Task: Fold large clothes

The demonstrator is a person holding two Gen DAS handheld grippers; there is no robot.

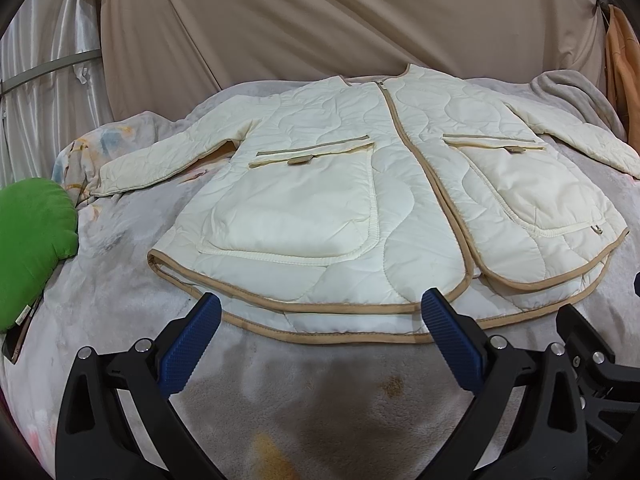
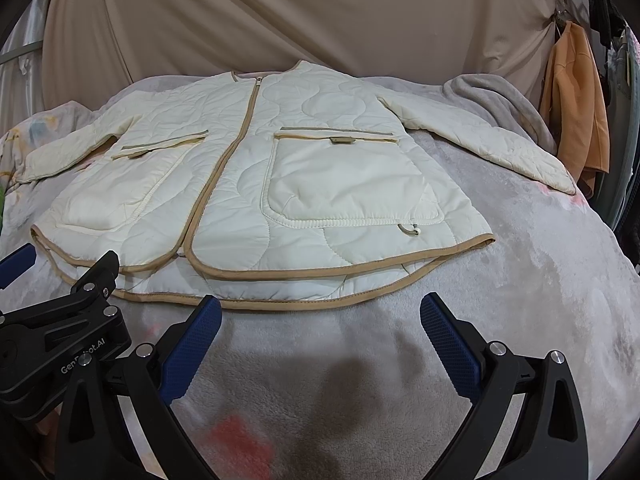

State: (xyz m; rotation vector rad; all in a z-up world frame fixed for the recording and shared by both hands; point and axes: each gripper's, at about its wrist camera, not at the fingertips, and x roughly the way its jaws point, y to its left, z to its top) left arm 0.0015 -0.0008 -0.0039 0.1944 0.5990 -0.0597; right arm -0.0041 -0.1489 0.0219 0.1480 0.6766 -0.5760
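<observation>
A cream quilted jacket (image 1: 360, 184) with tan trim lies flat, front up and zipped, on a grey fleece blanket (image 1: 320, 408). Both sleeves are spread out to the sides. It has two large front pockets. My left gripper (image 1: 320, 312) is open and empty, its blue fingertips just at the jacket's bottom hem. In the right wrist view the jacket (image 2: 280, 184) lies ahead and my right gripper (image 2: 320, 312) is open and empty, just short of the hem. The left gripper's black body (image 2: 72, 320) shows at the left there.
A green cushion (image 1: 32, 248) lies at the left edge, with a dark flat object (image 1: 16, 344) beside it. A beige curtain (image 1: 320, 20) hangs behind. A rumpled grey blanket (image 2: 492, 100) and an orange garment (image 2: 576, 100) are at the back right.
</observation>
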